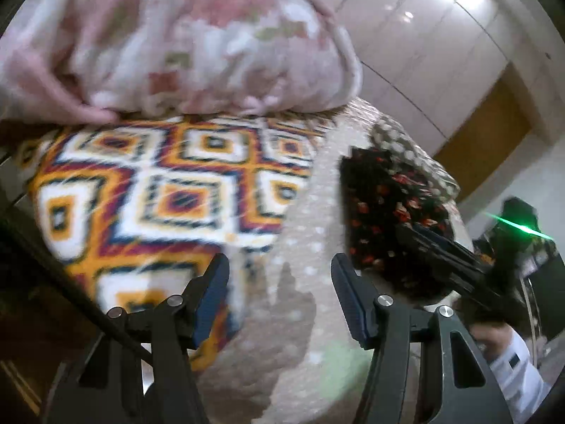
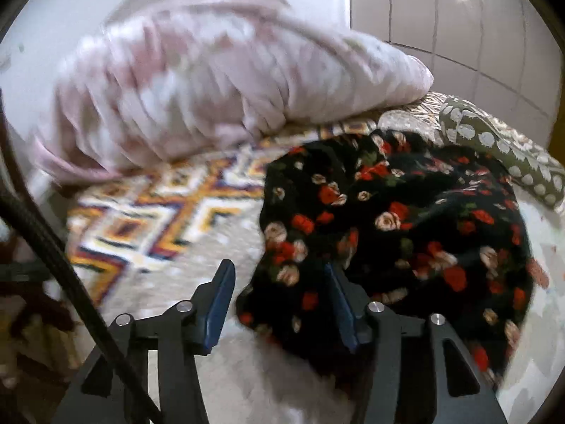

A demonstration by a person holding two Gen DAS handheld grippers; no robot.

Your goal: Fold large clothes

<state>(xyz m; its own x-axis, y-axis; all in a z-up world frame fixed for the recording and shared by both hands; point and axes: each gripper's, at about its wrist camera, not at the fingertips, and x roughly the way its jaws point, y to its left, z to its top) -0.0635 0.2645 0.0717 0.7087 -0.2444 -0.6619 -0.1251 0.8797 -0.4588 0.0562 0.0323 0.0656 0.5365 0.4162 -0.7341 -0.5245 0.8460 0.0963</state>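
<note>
Both grippers are hovering with jaws apart and empty: left gripper [image 1: 280, 277], right gripper [image 2: 279, 284]. The black floral garment [image 2: 406, 219] is lying crumpled on the bed [image 2: 197, 275], just beneath the right gripper. Folding appears unstarted; spreading and every fold are remaining.

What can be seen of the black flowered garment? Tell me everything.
The black flowered garment is thin, soft-looking cloth, black with red and cream roses and bits of green leaf. It lies crumpled in a rumpled heap, not folded, on the pale dotted bed cover, to the right of the orange diamond-patterned blanket. Its far edge meets an olive cloth with white spots. The right claw stands open over its near edge, nothing pinched. The left claw, also open, is clear of it.
</note>
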